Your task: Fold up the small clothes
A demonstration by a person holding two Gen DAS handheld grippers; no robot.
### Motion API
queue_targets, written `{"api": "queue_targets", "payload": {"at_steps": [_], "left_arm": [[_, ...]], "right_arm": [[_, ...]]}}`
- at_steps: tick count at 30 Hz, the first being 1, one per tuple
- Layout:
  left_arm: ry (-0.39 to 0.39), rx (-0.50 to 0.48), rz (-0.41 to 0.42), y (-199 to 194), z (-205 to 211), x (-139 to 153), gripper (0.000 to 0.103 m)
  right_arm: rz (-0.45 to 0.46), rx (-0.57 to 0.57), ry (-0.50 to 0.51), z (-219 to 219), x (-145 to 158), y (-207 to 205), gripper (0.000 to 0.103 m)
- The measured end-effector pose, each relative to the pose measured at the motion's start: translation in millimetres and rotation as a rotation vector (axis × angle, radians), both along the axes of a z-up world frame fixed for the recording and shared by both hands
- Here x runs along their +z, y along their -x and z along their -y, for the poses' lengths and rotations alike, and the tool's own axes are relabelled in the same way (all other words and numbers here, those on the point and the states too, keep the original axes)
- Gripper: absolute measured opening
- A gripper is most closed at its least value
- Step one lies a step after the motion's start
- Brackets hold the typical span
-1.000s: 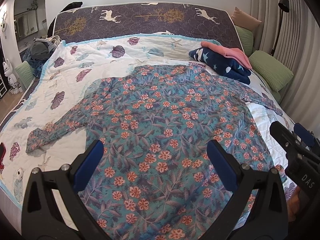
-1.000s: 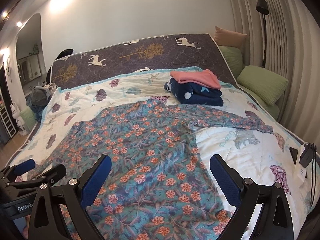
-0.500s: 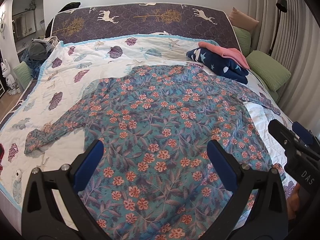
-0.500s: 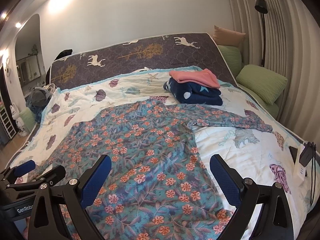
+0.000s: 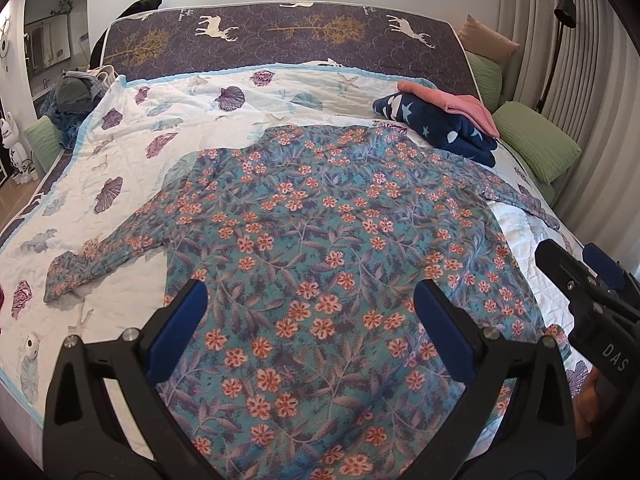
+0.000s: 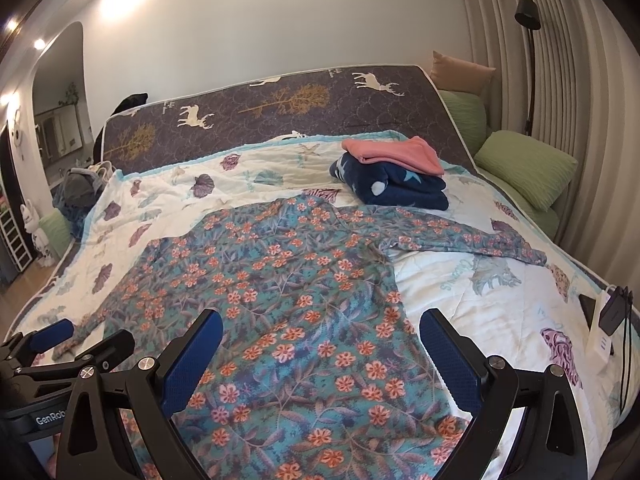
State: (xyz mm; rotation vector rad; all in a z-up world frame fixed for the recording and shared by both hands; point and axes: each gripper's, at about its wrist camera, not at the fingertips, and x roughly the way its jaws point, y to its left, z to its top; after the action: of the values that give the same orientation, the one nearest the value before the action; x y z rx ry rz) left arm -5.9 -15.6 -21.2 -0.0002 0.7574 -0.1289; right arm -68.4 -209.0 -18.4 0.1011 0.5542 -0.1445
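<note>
A teal long-sleeved top with orange flowers (image 5: 320,240) lies spread flat on the bed, sleeves out to both sides; it also shows in the right wrist view (image 6: 288,288). My left gripper (image 5: 310,304) is open and empty above the top's lower part. My right gripper (image 6: 322,334) is open and empty above the top's lower right part, and shows at the right edge of the left wrist view (image 5: 580,268). The left gripper shows at the left edge of the right wrist view (image 6: 76,340).
A folded navy star garment (image 6: 396,186) with a folded pink one (image 6: 392,152) on it sits at the far right of the white seashell quilt (image 5: 168,128). Green pillows (image 6: 528,170), a lamp (image 6: 528,12) and a charger (image 6: 608,320) are at the right. Unfolded clothes (image 5: 76,92) lie far left.
Both grippers have drifted slightly, the view shifting a little over the top. The top has not moved and both grippers stay open.
</note>
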Motion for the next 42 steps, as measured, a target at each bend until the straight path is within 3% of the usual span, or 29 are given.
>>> {"api": "queue_targets", "payload": {"at_steps": [9,17,20,25,28,30,33,36,38,39,40,41,42], "left_arm": [[0.044,0.027,-0.02,-5.4,-20.6,-5.9,0.102],[0.142,0.119,-0.031,-18.5,-80.6,-16.4,0.102],[0.263,0.213,-0.04,-27.5,-139.5,-29.0,0.102],[0.445,0.495,-0.037,-36.7,-279.9,-73.2,0.102],[0.589,0.636,-0.115,-43.3,-361.3,-115.0,0.101],[0.76,0.723,-0.187,-44.7,-405.2,-150.0,0.099],[1.027,0.837,-0.22,-41.3,-444.1,-195.0,0.099],[1.103,0.902,-0.197,-48.5,-459.1,-214.1,0.097],[1.12,0.932,-0.186,-55.6,-465.8,-222.8,0.082],[1.146,0.938,-0.182,-61.3,-470.2,-227.2,0.059],[1.18,0.93,-0.175,-65.4,-473.5,-230.7,0.026],[1.215,0.919,-0.166,-68.8,-475.5,-232.9,0.007],[1.228,0.918,-0.157,-71.2,-475.9,-230.1,0.003]], "right_arm": [[-0.001,0.029,0.035,-10.4,1.0,-4.7,0.1],[0.011,0.159,0.11,-53.7,9.2,-22.4,0.099],[0.01,0.228,0.119,-74.5,10.5,-29.4,0.097],[-0.006,0.347,0.109,-102.1,7.9,-42.1,0.096],[-0.029,0.436,0.099,-119.0,4.0,-57.0,0.079],[-0.064,0.473,0.091,-132.3,-1.6,-69.4,0.072],[-0.102,0.498,0.067,-146.9,-10.1,-81.7,0.072],[-0.123,0.521,0.087,-158.9,-17.7,-87.4,0.072],[-0.136,0.526,0.097,-162.1,-21.0,-90.7,0.072],[-0.144,0.522,0.098,-162.0,-22.8,-93.6,0.072],[-0.151,0.511,0.094,-160.0,-23.9,-96.6,0.072],[-0.155,0.5,0.087,-156.8,-24.5,-98.9,0.072],[-0.159,0.486,0.078,-152.8,-24.3,-101.1,0.072]]}}
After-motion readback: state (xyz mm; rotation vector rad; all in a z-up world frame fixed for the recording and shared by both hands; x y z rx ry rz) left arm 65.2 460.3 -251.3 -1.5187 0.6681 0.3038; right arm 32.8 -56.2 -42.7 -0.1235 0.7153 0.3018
